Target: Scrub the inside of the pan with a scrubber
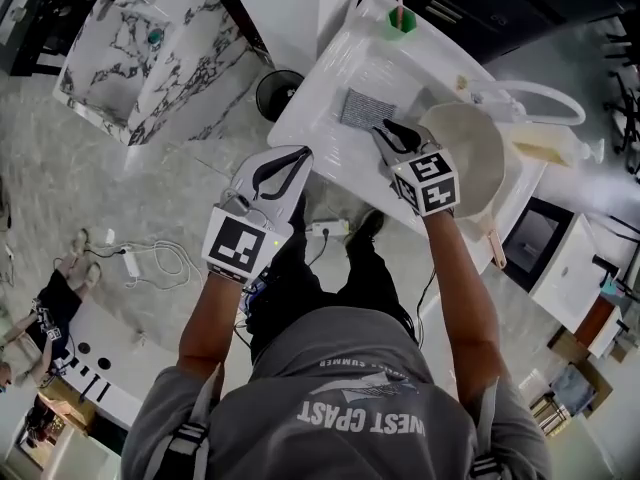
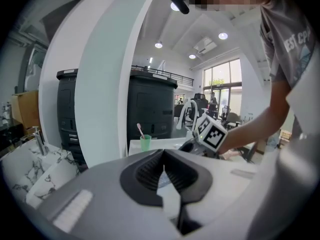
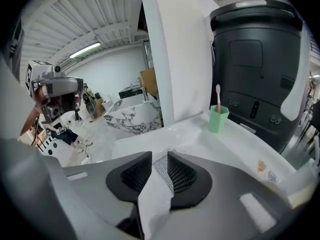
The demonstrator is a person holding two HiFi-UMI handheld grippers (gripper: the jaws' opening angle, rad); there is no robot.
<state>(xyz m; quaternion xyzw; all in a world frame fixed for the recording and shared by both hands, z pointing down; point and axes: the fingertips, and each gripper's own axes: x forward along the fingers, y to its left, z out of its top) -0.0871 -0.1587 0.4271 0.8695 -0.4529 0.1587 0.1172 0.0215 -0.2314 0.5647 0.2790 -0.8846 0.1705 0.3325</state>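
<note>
Grey scrubber: a flat square of mesh, lying on the white counter just left of your pan.
Pan: cream, round, with a wooden handle.
Right gripper: jaws apart over the scrubber's edge, perhaps touching it.
Left gripper: jaws together, at the counter's edge.

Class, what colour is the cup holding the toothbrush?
The cup is green; the right gripper view shows it best.

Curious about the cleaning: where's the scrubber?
Head view: the grey scrubber lies on the white counter, left of the pan, just before the right claw.
</note>
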